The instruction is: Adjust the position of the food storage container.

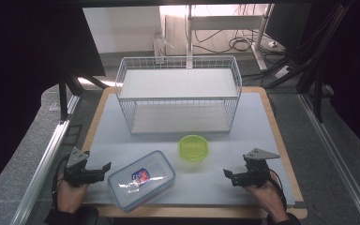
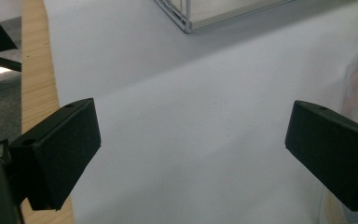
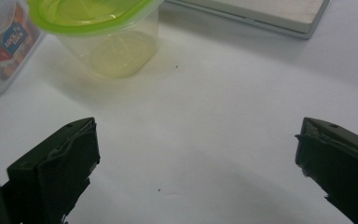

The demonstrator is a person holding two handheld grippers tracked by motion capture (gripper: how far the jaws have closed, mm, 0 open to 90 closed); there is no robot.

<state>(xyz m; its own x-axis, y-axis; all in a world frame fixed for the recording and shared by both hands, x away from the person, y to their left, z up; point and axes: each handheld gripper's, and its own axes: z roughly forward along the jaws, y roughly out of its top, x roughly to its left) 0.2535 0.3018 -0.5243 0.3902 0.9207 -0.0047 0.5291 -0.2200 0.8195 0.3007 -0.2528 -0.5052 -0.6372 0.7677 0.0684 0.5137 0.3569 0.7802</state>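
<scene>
Left gripper (image 1: 104, 169) sits at the table's (image 1: 262, 122) front-left corner, jaws wide open, nothing between them; in the left gripper view just bare grey mat between the two black pads (image 2: 58, 154).

Right gripper (image 1: 228, 176) is near the front-right corner, jaws also spread fully, empty.

Clear rectangular lidded container (image 1: 141, 179) with a red-blue label lies flat near the front edge, left of centre, just beside the left gripper's tips, not touching as far as I can tell.

Small round tub with green lid (image 1: 193, 147) stands upright mid-surface, just behind and right of the container, well apart from the right gripper. In the right gripper view it sits ahead and to the left of the jaws.

White wire two-tier rack (image 1: 178, 93) stands along the back edge, shelves bare.
</scene>
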